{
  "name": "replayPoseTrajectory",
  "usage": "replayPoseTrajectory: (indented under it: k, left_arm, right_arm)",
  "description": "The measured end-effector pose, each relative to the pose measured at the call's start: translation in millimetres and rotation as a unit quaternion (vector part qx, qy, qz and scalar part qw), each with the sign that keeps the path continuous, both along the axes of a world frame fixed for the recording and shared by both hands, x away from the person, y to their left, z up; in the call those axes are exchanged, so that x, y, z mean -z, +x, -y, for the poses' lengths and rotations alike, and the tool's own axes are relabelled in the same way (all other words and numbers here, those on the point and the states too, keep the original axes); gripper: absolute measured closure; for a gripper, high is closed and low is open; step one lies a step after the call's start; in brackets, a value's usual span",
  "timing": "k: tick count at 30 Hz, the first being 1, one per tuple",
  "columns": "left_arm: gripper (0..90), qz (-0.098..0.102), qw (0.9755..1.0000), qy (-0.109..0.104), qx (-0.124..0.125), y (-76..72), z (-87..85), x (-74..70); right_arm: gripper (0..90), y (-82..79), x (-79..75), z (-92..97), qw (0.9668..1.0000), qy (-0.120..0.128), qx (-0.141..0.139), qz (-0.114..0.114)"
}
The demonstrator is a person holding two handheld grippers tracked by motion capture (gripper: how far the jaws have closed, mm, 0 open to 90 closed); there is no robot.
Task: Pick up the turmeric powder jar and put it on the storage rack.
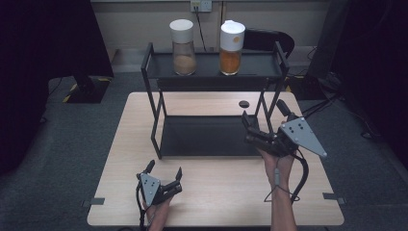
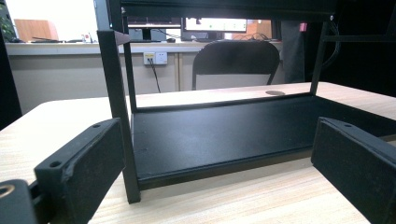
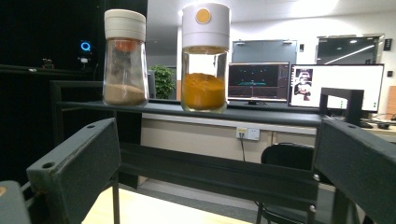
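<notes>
Both sets of jaws stand wide apart, grasping nothing. The right gripper [image 1: 266, 113], right of centre, is raised toward the rack [image 1: 159, 120]; the left gripper [image 1: 165, 169] sits low at lower left. On the rack's top shelf, at the upper middle, stand the brown-powder jar [image 1: 183, 47] and the orange-powder jar [image 1: 231, 47]; any labels are perhaps too small to read.

Centre of the high view: black two-tier metal shelf rack [image 1: 211, 103] stands on the light wooden table [image 1: 125, 159], toward its far edge. On the rack's top tier, upper centre of frame, the glass jar of beige powder with white lid [image 1: 183, 47] sits left of the glass jar of orange powder with white lid [image 1: 231, 47], slightly apart. Right gripper [image 1: 265, 121] hangs centre-right, over the lower tier's right front corner. Left gripper [image 1: 164, 174] sits lower left of centre, before the rack's front edge.
</notes>
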State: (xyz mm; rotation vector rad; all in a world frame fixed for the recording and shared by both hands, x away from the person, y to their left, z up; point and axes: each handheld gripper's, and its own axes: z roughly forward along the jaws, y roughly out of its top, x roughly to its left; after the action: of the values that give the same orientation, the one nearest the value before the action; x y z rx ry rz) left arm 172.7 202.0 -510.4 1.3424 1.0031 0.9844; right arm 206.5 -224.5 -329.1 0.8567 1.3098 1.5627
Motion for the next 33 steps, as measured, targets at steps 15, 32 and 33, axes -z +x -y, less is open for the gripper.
replayPoseTrajectory:
  k: [15, 32, 33]
  left_arm:
    - [2.4, 0.000, 1.0000, 0.001, -0.002, -0.2, 0.6, -0.1]
    - [2.4, -0.001, 1.0000, 0.000, -0.005, -0.5, 1.5, -0.2]
    - [2.4, -0.001, 1.0000, 0.000, -0.004, -0.4, 1.4, -0.2]
  right_arm:
    - [0.0, -23.8, 37.8, 4.2, 0.9994, 0.020, 0.026, 0.012]
    - [0.0, -45.6, 81.6, -7.3, 0.9989, 0.028, 0.034, -0.013]
    - [0.0, -46.9, 83.5, -7.9, 0.9989, 0.027, 0.036, -0.015]
